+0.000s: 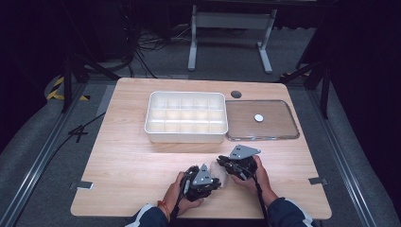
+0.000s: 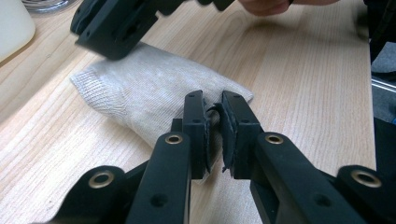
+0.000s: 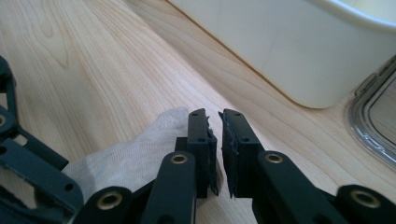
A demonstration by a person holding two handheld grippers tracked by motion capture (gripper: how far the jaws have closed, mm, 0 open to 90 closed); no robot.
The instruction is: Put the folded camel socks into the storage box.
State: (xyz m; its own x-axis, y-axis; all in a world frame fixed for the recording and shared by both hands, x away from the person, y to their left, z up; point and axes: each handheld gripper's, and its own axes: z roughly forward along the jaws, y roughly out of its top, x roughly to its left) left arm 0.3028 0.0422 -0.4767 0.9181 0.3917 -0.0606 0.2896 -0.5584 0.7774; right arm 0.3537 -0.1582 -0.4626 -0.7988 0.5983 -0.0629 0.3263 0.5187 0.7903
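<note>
A beige knitted sock lies flat on the wooden table between my two grippers. In the left gripper view the sock runs away from my left gripper, whose jaws stand nearly together with the sock's near end pinched between them. The right gripper hangs over the sock's ribbed far end. In the right gripper view my right gripper has its jaws almost together with nothing between them; the sock lies just beside its left jaw. From above, the left gripper and right gripper sit close together near the front edge.
A white compartment box stands at mid-table, its wall close ahead of the right gripper. A clear lid lies to its right with a small white disc on it. The table's right edge is near.
</note>
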